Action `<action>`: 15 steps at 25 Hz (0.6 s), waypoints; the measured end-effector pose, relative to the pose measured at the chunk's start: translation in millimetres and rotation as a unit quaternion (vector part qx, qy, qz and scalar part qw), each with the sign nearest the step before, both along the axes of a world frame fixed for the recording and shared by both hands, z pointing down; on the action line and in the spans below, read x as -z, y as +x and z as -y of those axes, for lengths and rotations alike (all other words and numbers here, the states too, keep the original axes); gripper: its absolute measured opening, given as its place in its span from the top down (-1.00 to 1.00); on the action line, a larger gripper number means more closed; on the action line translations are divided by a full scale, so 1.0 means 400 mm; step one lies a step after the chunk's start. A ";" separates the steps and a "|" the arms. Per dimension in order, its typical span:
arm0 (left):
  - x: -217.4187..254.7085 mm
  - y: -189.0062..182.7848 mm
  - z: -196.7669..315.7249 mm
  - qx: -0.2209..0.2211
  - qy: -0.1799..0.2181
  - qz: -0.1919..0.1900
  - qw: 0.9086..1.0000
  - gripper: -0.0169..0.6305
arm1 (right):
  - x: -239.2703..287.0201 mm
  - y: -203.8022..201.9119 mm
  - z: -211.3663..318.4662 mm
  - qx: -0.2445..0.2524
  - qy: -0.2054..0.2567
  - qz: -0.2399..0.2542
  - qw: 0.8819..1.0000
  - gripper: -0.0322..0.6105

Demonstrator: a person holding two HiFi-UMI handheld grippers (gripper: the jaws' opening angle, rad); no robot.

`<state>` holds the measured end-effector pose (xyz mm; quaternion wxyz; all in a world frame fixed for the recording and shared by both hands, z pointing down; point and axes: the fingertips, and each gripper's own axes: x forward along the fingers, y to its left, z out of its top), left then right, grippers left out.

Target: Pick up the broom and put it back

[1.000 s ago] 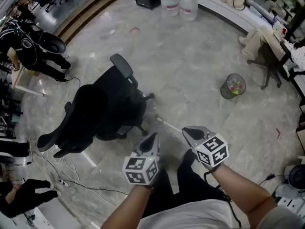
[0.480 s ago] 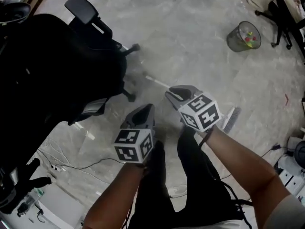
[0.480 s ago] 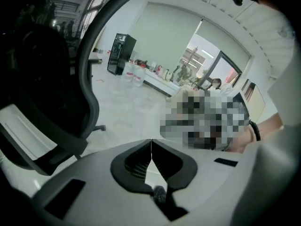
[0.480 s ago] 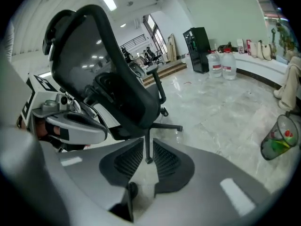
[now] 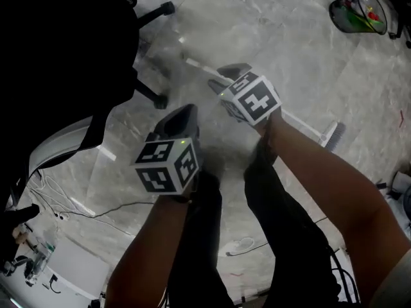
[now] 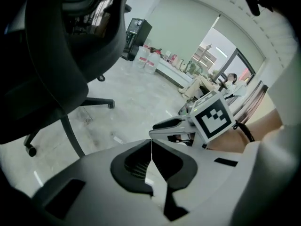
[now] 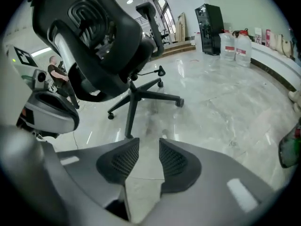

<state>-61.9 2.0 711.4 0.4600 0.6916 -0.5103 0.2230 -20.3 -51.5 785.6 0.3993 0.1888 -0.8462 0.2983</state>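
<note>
Head view: the broom (image 5: pixel 314 131) is lying flat on the grey floor (image 5: pixel 289 37). Its white handle runs from about 11 o'clock down to the brush end at 4 o'clock. The right gripper (image 5: pixel 223 77) sits over the handle near its 11 o'clock end, and I can't tell if it's touching. The left gripper (image 5: pixel 185 111) is just beside it at 7 o'clock, off the broom. There's a black office chair (image 5: pixel 64 43) at 10 o'clock and a mesh bin (image 5: pixel 359 8) at 1 o'clock.

Left gripper view: the jaws are pressed together with only a hairline seam between them and nothing in them. The right gripper (image 6: pixel 164 125) shows at 2 o'clock.

Right gripper view: the jaws have just been opening and stand apart, with only bare floor in the gap. The chair (image 7: pixel 103 41) fills 11 o'clock, and the water jugs (image 7: pixel 235 44) are at 1 o'clock.
</note>
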 end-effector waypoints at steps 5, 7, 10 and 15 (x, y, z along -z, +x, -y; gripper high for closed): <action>-0.186 -0.027 0.003 -0.003 -0.012 0.003 1.000 0.92 | -0.265 -0.049 0.027 0.036 -0.001 -0.028 0.999 0.53; -0.253 -0.040 0.015 -0.003 -0.014 0.005 1.000 0.92 | -0.367 -0.065 0.044 0.054 0.002 -0.043 0.998 0.53; -0.337 -0.069 0.024 -0.006 -0.019 0.006 1.000 0.92 | -0.508 -0.089 0.053 0.084 0.003 -0.073 0.994 0.49; -0.430 -0.124 0.023 -0.011 -0.028 0.011 0.999 0.92 | -0.684 -0.118 0.058 0.144 0.011 -0.121 0.982 0.47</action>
